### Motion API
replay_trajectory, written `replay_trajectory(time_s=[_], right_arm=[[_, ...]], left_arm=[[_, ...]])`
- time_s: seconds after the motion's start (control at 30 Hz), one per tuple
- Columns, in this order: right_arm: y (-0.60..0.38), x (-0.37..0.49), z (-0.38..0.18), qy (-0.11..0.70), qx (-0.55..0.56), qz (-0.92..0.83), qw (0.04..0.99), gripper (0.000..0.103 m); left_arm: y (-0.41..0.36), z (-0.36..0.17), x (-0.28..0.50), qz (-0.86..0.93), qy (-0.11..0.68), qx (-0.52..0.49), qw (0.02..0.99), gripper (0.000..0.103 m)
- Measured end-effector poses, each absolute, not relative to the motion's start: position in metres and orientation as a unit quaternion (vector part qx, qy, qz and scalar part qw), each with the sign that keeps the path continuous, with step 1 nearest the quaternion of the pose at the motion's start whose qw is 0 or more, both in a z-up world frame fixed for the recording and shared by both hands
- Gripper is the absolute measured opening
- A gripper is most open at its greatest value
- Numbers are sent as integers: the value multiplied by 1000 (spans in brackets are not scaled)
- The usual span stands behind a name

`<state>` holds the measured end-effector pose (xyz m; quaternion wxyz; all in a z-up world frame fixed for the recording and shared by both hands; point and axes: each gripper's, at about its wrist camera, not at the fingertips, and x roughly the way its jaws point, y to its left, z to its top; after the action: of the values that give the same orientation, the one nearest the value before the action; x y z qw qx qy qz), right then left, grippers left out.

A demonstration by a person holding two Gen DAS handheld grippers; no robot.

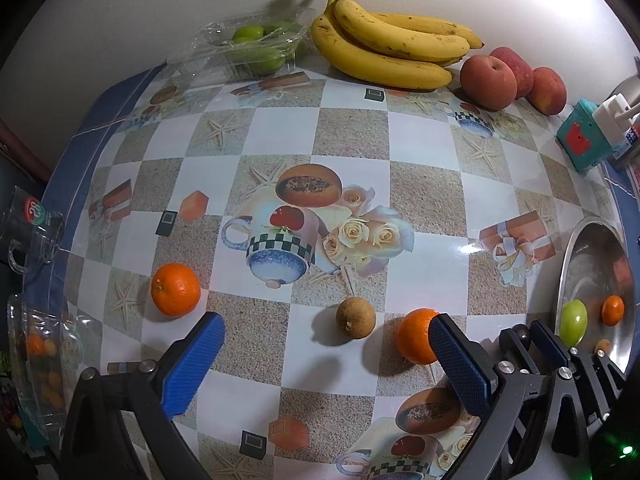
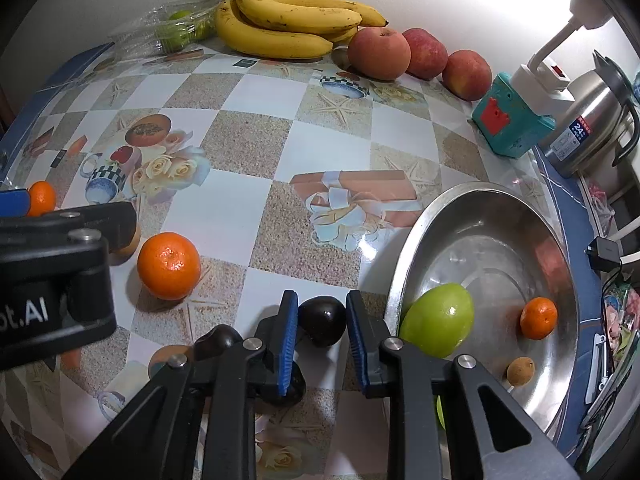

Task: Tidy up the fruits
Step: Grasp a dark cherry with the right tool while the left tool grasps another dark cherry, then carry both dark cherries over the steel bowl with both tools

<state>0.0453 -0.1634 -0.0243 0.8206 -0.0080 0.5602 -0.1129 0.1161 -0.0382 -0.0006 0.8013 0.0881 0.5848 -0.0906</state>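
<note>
Right gripper (image 2: 322,330) brackets a dark plum (image 2: 322,320), jaws narrowed around it; left gripper (image 1: 324,344) gapes empty. Steel bowl (image 2: 560,248) already holds three fruits; two oranges (image 1: 175,289) and longan (image 1: 355,315) remain on the table

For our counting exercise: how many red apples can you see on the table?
3: the apples sit in a row by the back wall, right of the bananas: left apple, middle apple, right apple. None looks hidden.

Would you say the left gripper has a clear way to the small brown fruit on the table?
Probably yes: the left gripper is open, the brown fruit lies just ahead between its fingers, and only bare tablecloth lies between.
</note>
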Motion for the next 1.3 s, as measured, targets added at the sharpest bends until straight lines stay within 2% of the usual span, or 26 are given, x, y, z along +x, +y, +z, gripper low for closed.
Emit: replay_trajectory(time_s=[0.47, 0.77, 0.87, 1.0, 1.1, 1.2, 1.27, 1.3], right_arm=[[-191, 35, 10, 526, 137, -74, 836, 25], [-218, 20, 28, 504, 171, -101, 840, 25], [-230, 15, 28, 504, 187, -112, 836, 25], [-243, 4, 31, 499, 200, -130, 833, 25], [-249, -5, 33, 496, 211, -136, 831, 25], [-252, -9, 35, 493, 217, -138, 831, 25], [-253, -11, 37, 491, 220, -136, 832, 25], [-253, -11, 38, 489, 222, -134, 833, 25]], left_arm=[[-36, -5, 119, -98, 597, 45, 795, 103], [-45, -6, 114, -116, 602, 41, 789, 102], [-54, -9, 108, -138, 613, 34, 777, 94], [-71, -23, 95, -162, 637, 34, 753, 93], [-79, -28, 87, -175, 646, 34, 742, 84], [-83, -31, 82, -178, 651, 34, 737, 82], [-84, -33, 81, -177, 652, 33, 736, 72], [-84, -33, 80, -177, 653, 33, 735, 69]])
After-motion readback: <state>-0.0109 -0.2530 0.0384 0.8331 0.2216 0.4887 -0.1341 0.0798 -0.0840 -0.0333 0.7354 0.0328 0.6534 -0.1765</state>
